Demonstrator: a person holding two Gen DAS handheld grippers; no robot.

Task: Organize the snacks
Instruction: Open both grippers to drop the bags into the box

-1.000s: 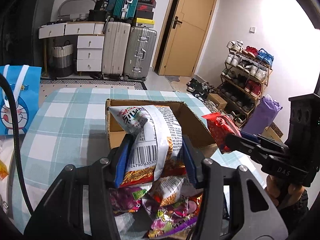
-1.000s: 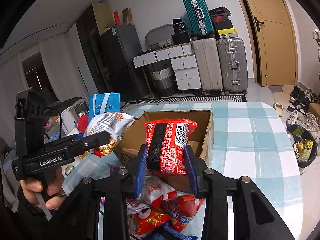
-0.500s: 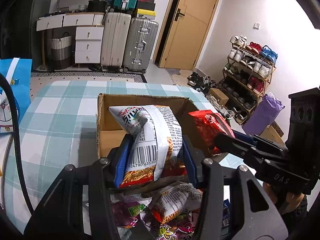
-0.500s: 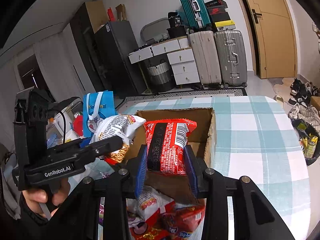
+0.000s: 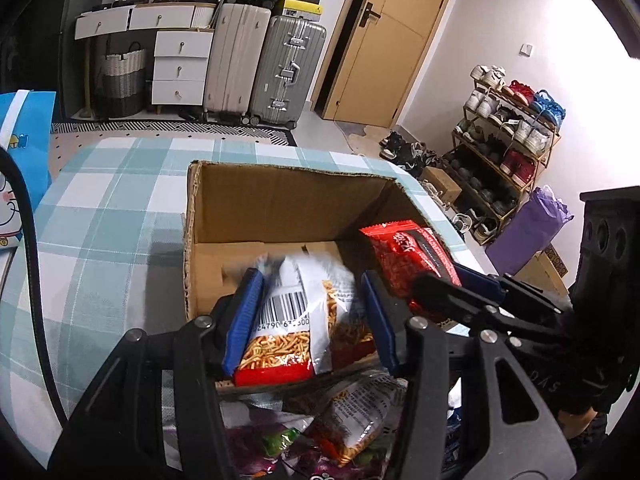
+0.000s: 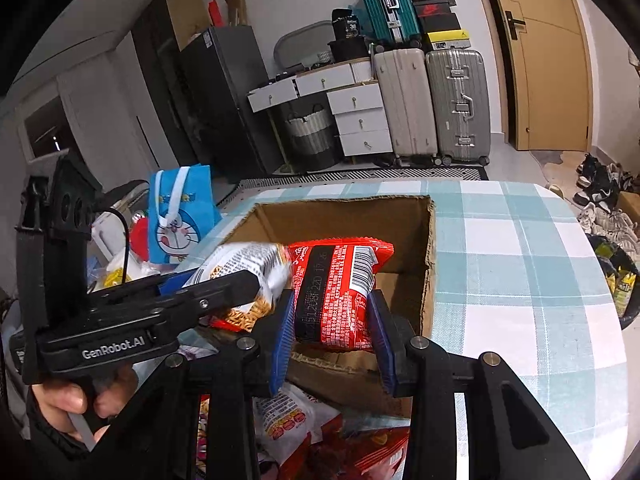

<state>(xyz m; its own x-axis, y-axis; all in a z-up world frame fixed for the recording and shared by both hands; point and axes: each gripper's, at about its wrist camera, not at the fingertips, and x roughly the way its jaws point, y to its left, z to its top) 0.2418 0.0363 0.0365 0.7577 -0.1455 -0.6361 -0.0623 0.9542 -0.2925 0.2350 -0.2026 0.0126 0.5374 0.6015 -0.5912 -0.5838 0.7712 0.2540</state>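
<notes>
Left gripper (image 5: 308, 320) clamps a white noodle-snack packet (image 5: 304, 312), held over the near edge of the open cardboard box (image 5: 280, 204); right gripper (image 6: 332, 320) clenches a red snack packet (image 6: 336, 288) just above the same box, at 3 o'clock of the white one; loose snack packets (image 5: 352, 420) lie on the checked tablecloth (image 5: 100, 216) at 6 o'clock of the box
</notes>
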